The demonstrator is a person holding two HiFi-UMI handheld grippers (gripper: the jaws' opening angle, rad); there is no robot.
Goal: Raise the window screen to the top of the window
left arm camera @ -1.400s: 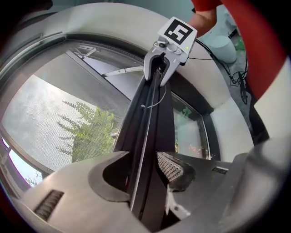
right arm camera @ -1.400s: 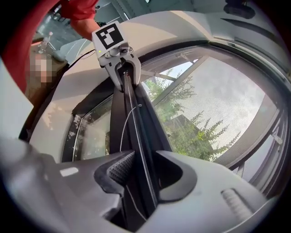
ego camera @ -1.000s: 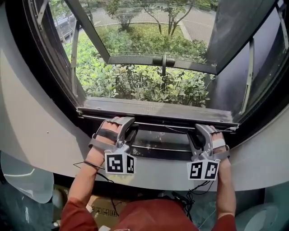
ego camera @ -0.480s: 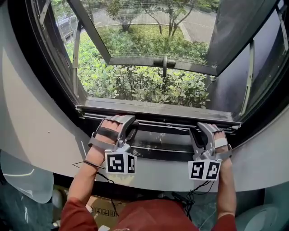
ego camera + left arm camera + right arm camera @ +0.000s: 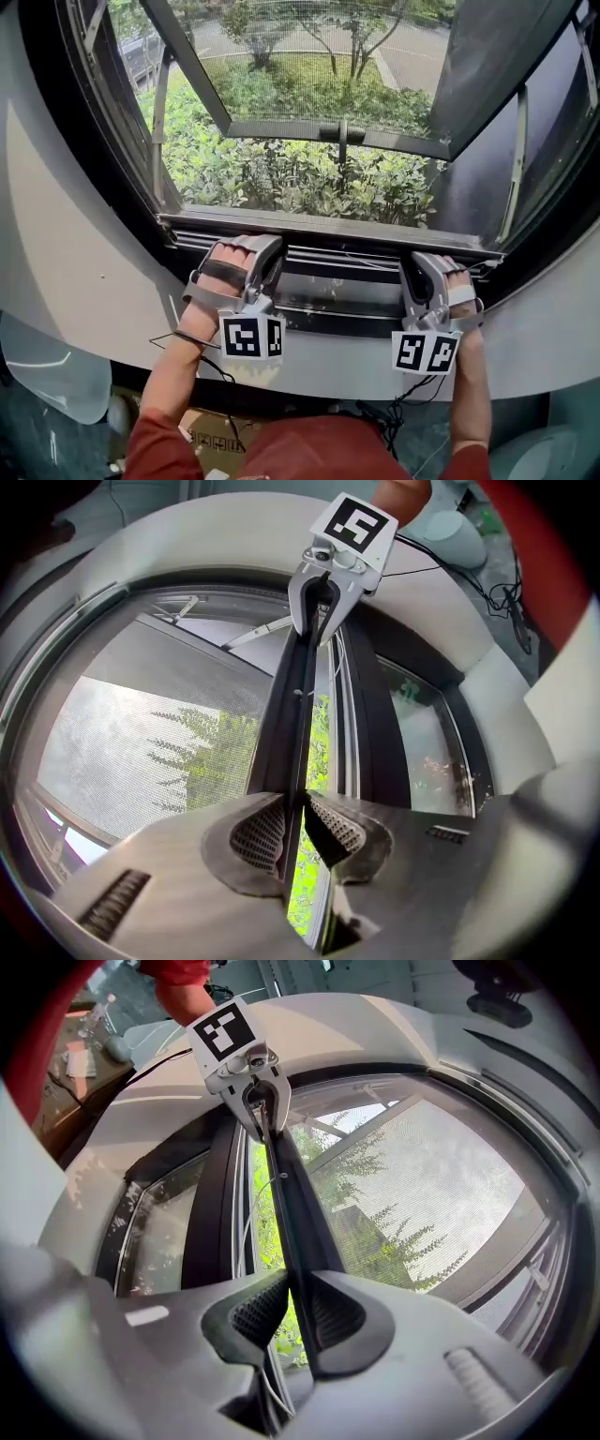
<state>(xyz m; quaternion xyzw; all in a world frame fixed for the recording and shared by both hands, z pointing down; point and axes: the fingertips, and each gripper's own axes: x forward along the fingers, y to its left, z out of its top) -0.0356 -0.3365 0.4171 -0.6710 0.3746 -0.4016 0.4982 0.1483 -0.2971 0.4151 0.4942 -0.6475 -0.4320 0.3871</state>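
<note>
The window screen's dark bottom bar [image 5: 337,234] runs across the window just above the sill. My left gripper [image 5: 267,255] holds it near its left end, my right gripper [image 5: 424,270] near its right end. In the left gripper view the bar [image 5: 291,705] passes between the pads of the left gripper [image 5: 295,829], and the right gripper [image 5: 323,611] shows at its far end. In the right gripper view the right gripper [image 5: 298,1314] clamps the bar [image 5: 295,1204], with grey mesh [image 5: 422,1194] beside it. Both pairs of jaws have just been closing onto the bar.
Beyond the screen an outward-opening sash with a handle [image 5: 339,129] hangs over green shrubs [image 5: 281,178]. A fixed glass pane [image 5: 337,292] sits under the bar. The white wall [image 5: 75,272] curves round the dark window frame. Cables [image 5: 394,412] trail below my hands.
Both grippers have narrowed onto the bar and moved up a little. The bar has risen slightly with them, and more of the track beneath it shows.
</note>
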